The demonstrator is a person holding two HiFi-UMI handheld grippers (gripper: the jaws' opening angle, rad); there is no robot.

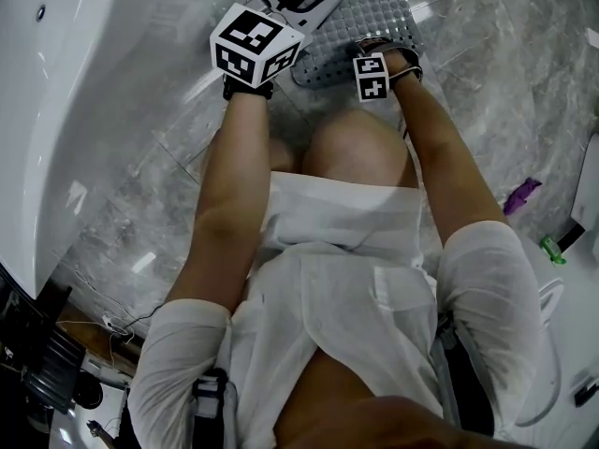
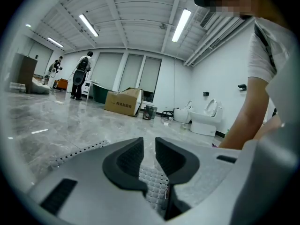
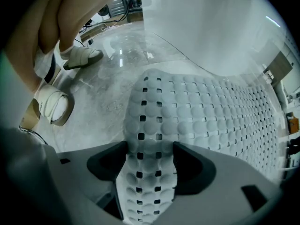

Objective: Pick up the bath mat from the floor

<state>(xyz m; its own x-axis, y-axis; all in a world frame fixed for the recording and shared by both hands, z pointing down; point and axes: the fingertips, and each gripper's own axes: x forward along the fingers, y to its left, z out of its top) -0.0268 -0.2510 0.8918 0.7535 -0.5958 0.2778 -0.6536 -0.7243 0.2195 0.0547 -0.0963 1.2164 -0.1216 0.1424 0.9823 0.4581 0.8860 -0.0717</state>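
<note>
As the mat lies now: the bath mat (image 3: 211,121) is spread on the floor (image 3: 103,97), running out ahead of the right claw and off to its right, with its near edge at both claws.
Handling: I judge it soft, floppy and light. It is a bubbled, perforated sheet likely to sag and drape once lifted, and it may cling to the floor or be slick if wet.
Where to hold: along the near edge, one claw toward each corner, so it hangs flat instead of folding.
Right claw (image 3: 150,161): closed onto a raised strip of the mat's edge, which fills the gap from pad to pad.
Left claw (image 2: 149,149): the jaws are narrow, with a thin slit at the tips. Mat texture sits low in the throat between them, apparently pinched.
</note>
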